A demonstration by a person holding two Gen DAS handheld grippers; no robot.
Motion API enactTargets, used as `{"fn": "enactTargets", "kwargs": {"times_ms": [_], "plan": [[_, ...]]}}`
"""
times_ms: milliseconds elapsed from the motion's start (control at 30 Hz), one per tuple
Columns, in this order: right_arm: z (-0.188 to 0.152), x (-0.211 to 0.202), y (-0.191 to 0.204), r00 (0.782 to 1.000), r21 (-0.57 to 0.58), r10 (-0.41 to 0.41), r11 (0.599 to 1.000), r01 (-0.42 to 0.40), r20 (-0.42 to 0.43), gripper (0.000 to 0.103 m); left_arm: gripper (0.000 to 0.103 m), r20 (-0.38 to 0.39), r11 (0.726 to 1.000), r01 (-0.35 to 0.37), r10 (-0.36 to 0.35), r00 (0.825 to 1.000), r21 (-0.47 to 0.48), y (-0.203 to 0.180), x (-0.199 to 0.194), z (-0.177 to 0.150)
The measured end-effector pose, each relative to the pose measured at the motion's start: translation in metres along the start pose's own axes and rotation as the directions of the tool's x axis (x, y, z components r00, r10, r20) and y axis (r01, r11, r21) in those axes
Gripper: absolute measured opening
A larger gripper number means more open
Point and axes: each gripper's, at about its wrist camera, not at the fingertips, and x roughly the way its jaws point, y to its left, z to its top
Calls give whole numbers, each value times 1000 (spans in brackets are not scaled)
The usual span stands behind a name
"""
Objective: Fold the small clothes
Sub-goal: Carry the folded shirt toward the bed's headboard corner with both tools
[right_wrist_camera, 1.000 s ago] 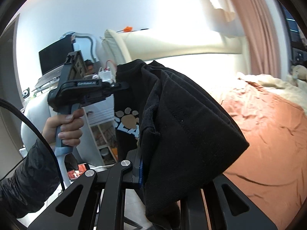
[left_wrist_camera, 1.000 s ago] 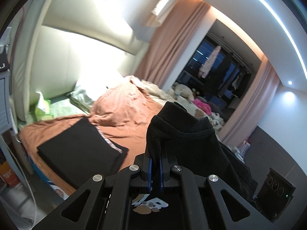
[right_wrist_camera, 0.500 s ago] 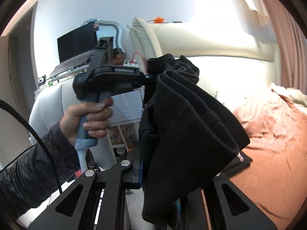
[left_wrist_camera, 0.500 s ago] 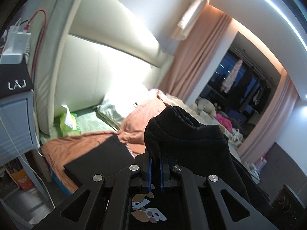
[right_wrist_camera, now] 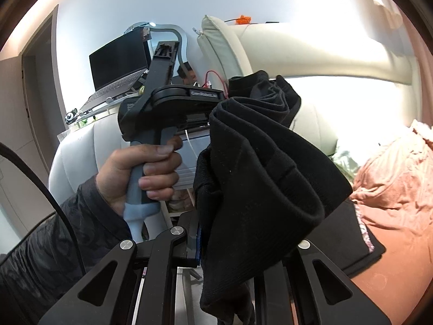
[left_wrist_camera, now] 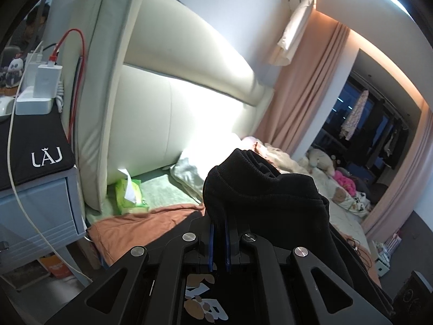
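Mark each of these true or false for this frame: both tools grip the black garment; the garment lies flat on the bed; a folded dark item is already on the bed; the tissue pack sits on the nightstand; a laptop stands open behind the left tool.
1. Both tools grip the black garment. True: the left tool and right tool are each shut on the black garment.
2. The garment lies flat on the bed. False: it hangs bunched in the air between the tools.
3. A folded dark item is already on the bed. True: the folded item lies on the bed.
4. The tissue pack sits on the nightstand. False: the tissue pack lies on the bed by the headboard.
5. A laptop stands open behind the left tool. True: the laptop.
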Motion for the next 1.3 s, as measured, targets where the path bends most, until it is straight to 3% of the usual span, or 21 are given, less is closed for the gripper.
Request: {"fn": "enactTargets", "kwargs": {"times_ms": [600, 867, 1300], "plan": [[-4, 37, -56, 999, 95, 46, 995, -43, -29, 11, 5, -50, 999, -34, 33, 998, -26, 18, 72, 13], [-5, 37, -95, 1000, 140, -2, 990, 5, -21, 11, 5, -99, 1000, -13, 12, 995, -8, 2, 130, 20], [-23, 43, -168, 998, 266, -52, 962, 58, -29, 11, 5, -238, 990, -66, 95, 967, 126, -15, 222, 11]]}}
